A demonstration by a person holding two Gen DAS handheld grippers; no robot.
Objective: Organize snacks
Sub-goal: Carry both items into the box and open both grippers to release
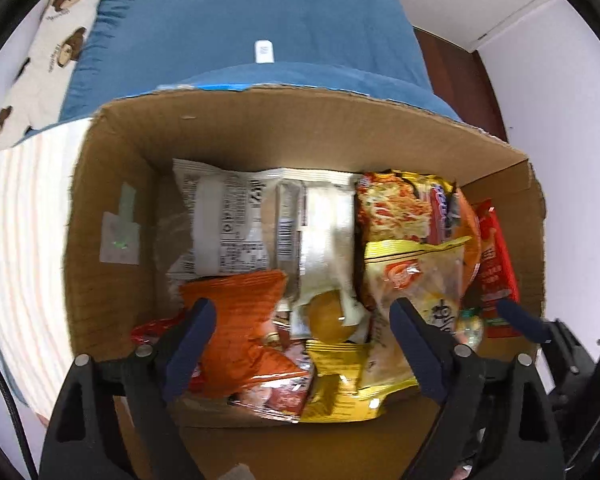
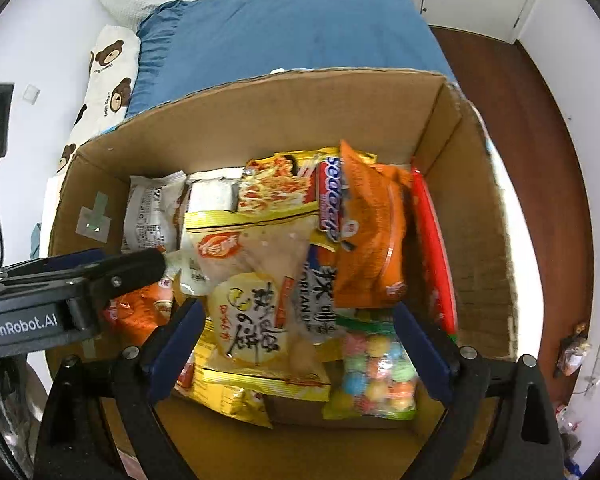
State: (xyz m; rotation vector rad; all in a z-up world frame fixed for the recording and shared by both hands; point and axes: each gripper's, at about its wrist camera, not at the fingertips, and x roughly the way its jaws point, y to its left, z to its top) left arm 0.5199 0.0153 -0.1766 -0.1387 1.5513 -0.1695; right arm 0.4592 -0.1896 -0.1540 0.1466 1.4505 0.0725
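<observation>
An open cardboard box (image 1: 112,184) (image 2: 476,216) holds several snack packets. In the left wrist view I see a white packet (image 1: 236,224), an orange packet (image 1: 244,320), a yellow packet (image 1: 348,392), a noodle packet (image 1: 392,208) and a red packet (image 1: 496,272). My left gripper (image 1: 304,320) is open above the packets and holds nothing. In the right wrist view my right gripper (image 2: 300,328) is open over a clear pastry bag (image 2: 256,312), beside a bag of coloured balls (image 2: 376,376) and an orange packet (image 2: 372,236). The left gripper (image 2: 100,276) reaches in from the left.
The box stands against a bed with a blue cover (image 1: 260,12) (image 2: 292,24). A bear-print pillow (image 1: 52,52) (image 2: 108,68) lies at the left. A white remote (image 1: 263,51) lies on the bed. Brown wooden floor (image 2: 540,120) is at the right.
</observation>
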